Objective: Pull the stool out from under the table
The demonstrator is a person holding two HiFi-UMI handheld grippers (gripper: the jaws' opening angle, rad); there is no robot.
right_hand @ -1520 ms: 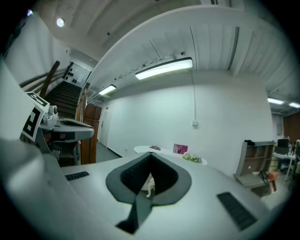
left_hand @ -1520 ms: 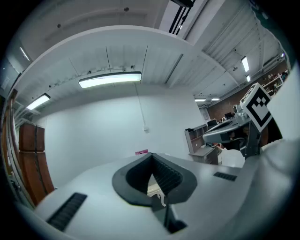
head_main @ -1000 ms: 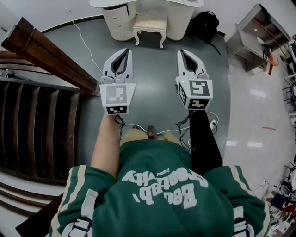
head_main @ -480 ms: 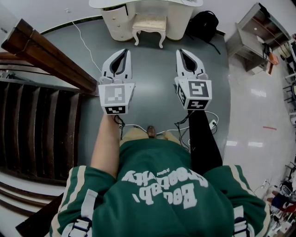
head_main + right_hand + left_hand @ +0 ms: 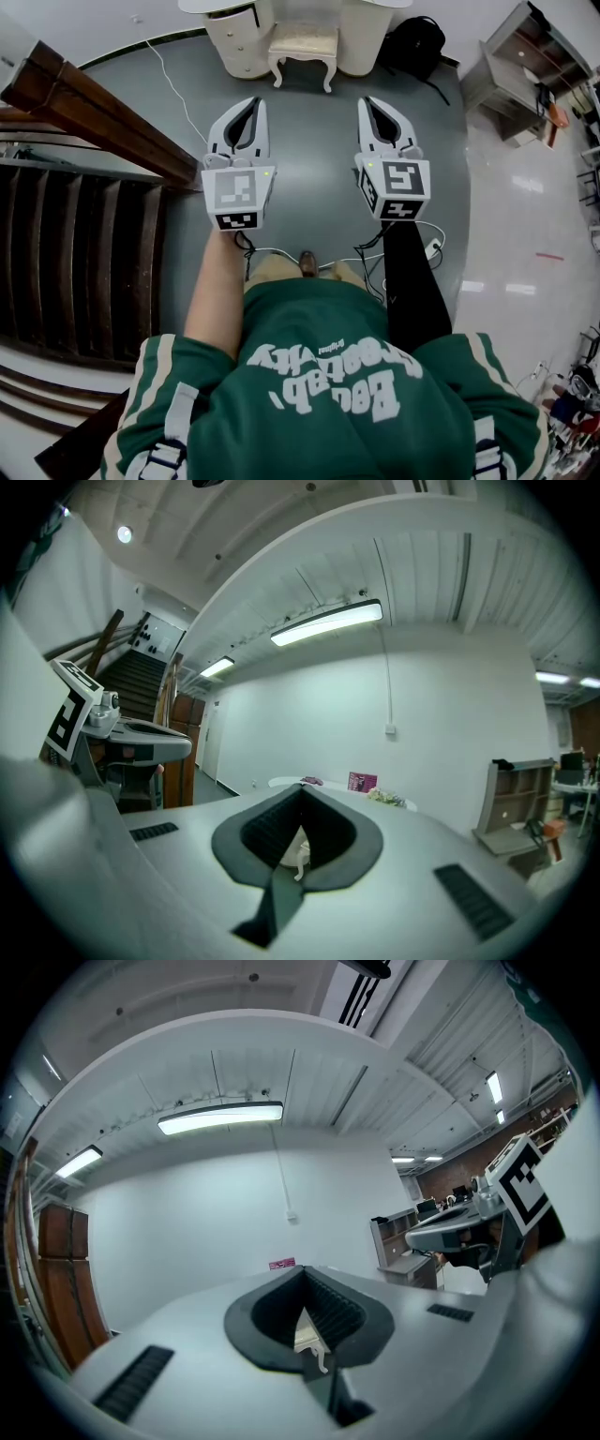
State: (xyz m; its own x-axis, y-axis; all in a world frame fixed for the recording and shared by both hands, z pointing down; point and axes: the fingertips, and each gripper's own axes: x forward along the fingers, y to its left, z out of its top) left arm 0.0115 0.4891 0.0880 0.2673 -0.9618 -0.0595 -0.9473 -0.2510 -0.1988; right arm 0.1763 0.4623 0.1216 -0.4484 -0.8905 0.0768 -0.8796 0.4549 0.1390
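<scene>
A cream stool (image 5: 304, 54) with carved legs stands tucked under the white dressing table (image 5: 361, 37) at the top of the head view. Both grippers are held level well short of it, side by side above the grey floor. My left gripper (image 5: 254, 100) is shut with nothing between its jaws. My right gripper (image 5: 366, 101) is shut and empty too. In the left gripper view a sliver of the stool (image 5: 307, 1333) shows through the gap between the closed jaws. In the right gripper view the stool (image 5: 298, 851) shows the same way, below the table top (image 5: 328, 786).
A dark wooden staircase with a handrail (image 5: 89, 108) runs along the left. A black backpack (image 5: 412, 47) sits right of the table, and a grey shelf unit (image 5: 520, 75) stands farther right. White cables (image 5: 412, 246) lie on the floor by the person's feet.
The view has crept forward slightly, so the stool and table sit a little higher in the head view. Both grippers stay shut and side by side.
</scene>
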